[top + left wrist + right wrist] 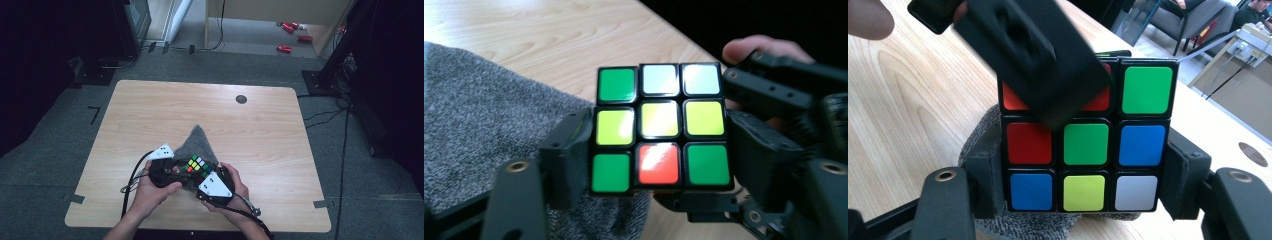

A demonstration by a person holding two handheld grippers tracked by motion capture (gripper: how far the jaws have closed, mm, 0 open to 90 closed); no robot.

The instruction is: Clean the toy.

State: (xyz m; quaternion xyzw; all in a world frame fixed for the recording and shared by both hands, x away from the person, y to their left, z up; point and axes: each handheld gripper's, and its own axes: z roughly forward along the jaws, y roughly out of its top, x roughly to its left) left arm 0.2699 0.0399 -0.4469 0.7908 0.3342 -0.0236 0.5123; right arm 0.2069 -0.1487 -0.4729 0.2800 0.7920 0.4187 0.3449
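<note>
Grey carpet, cables trailing off both sides, and a pale wooden counter (pixel 150 115) in the middle, with a grey cloth (pixel 196 140) spread toward its near edge. Over that cloth, between both hands, sits the scrambled puzzle cube (pixel 198 164). The left gripper (pixel 172 173) comes in from one side and the right gripper (pixel 212 175) from the other, each with its jaws clamped against opposite faces of the cube.

This looks like a layer turn being set up. To do it cleanly, I'd say one gripper should pin two layers steady while the other rotates only the outer layer, squarely about the cube's axis; a skewed twist could jam it or pop it loose onto the cloth.

The left gripper view gives the green, white, yellow and red face (pixel 659 127). The right gripper view gives a face of red, green and blue (pixel 1087 145), partly covered by the other gripper's jaw. The high view alone places everything near the counter's near edge.
</note>
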